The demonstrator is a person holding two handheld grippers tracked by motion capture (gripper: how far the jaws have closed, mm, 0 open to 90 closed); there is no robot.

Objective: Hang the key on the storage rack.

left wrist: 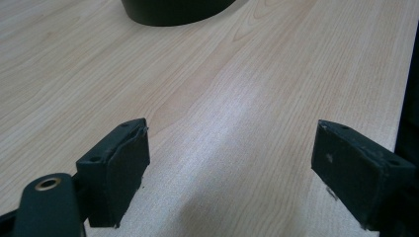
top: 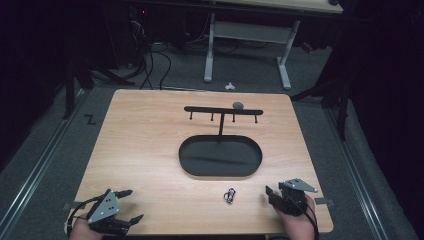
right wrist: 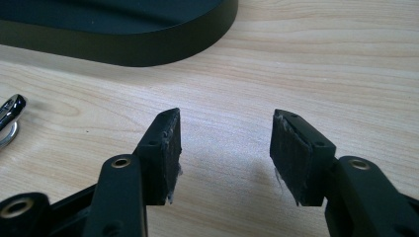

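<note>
Pale wooden table [top: 140,150]: black oval-based hook stand [top: 220,156] is set at centre. Small metal key-ring clip [top: 229,195] is laid near the front edge, between the left gripper [top: 129,205] and right gripper [top: 272,195]; both are spread, empty. Risk judged: the thin clip may be pushed away by closing jaws.

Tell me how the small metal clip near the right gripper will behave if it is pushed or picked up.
The metal clip looks shiny, so it may slide on the smooth table. It lies flat and thin, so pinching it could be awkward. It probably stays stiff.
</note>
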